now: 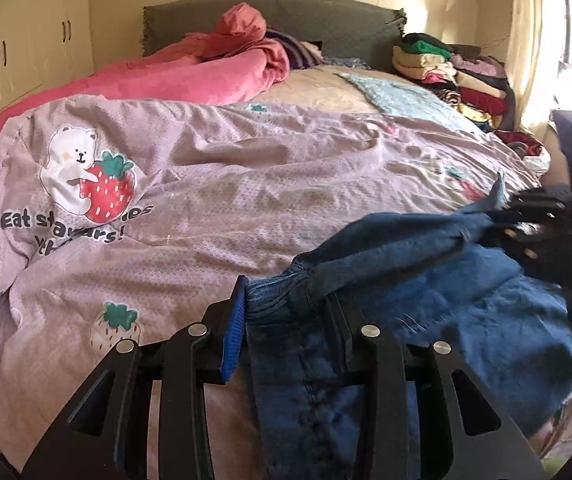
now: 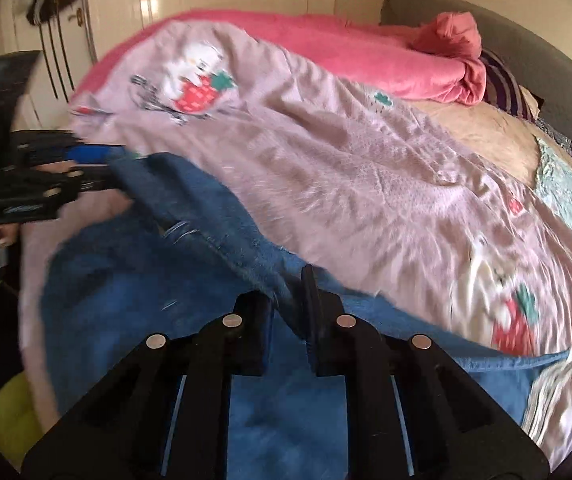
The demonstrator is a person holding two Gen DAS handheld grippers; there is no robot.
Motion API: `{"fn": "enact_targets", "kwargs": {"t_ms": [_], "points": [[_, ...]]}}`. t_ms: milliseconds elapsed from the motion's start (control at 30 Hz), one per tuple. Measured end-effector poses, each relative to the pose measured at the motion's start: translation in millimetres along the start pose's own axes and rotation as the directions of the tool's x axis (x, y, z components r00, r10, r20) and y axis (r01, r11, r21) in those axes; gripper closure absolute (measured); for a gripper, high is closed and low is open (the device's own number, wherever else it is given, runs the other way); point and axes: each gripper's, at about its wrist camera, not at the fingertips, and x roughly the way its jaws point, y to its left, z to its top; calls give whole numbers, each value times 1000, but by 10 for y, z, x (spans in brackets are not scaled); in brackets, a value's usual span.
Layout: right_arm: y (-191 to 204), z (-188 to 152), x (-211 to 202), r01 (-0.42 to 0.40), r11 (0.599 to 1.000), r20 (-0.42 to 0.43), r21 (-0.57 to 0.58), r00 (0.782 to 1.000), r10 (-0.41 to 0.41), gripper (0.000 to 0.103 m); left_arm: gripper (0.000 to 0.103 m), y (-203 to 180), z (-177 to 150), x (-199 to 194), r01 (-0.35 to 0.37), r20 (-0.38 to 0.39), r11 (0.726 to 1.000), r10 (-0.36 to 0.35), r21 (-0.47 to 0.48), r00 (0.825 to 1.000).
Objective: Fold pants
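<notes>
We've got both grippers angled down over the bed, side by side. Our left gripper is clamped part-way closed on a bunched edge of the blue denim pants, fabric wedged between its fingers and hanging below them. Our right gripper is pinched nearly shut on another edge of the pants, denim stretched between the two over the lilac duvet.

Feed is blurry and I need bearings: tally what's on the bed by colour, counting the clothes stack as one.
Blue: 1, jeans
Pink: 1, blanket
Lilac: 1, strawberry quilt
Teal: 1, cloth
Mixed: 1, clothes stack
Total: 5
</notes>
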Motion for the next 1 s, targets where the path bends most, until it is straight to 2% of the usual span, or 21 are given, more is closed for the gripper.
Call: {"fn": "enact_targets", "kwargs": {"t_ms": [167, 267, 400, 533, 700, 833, 900, 967, 1000], "points": [[368, -302, -408, -70, 997, 42, 43, 997, 68, 98, 69, -52, -144, -256, 32, 13, 999, -33, 16, 999], [604, -482, -525, -118, 991, 33, 64, 993, 116, 98, 69, -50, -303, -378, 50, -4, 999, -50, 15, 999], [925, -711, -510, -132, 990, -21, 43, 991, 133, 98, 69, -31, -604, -472, 63, -48, 998, -62, 3, 997], [1130, -946, -367, -157, 985, -89, 78, 982, 164, 98, 67, 19, -859, -469, 68, -98, 997, -69, -22, 993], [1212, -1060, -326, -144, 985, -111, 92, 982, 154, 94, 62, 46, -1049, -484, 64, -139, 997, -68, -33, 988], [1250, -1067, -342, -153, 985, -110, 85, 981, 162, 89, 58, 83, -1146, -668, 26, -138, 999, -32, -44, 990], [1277, -1103, -331, -165, 982, -115, 87, 978, 175, 86, 58, 136, -1144, -807, 20, -108, 996, -29, -91, 994], [1305, -1118, -313, -173, 981, -125, 84, 975, 182, 81, 59, 104, -1079, -890, 47, -78, 992, -56, -116, 995], [1318, -1111, -315, -177, 980, -125, 85, 974, 187, 80, 60, 1, -1009, -901, 78, -62, 992, -84, -97, 995]]}}
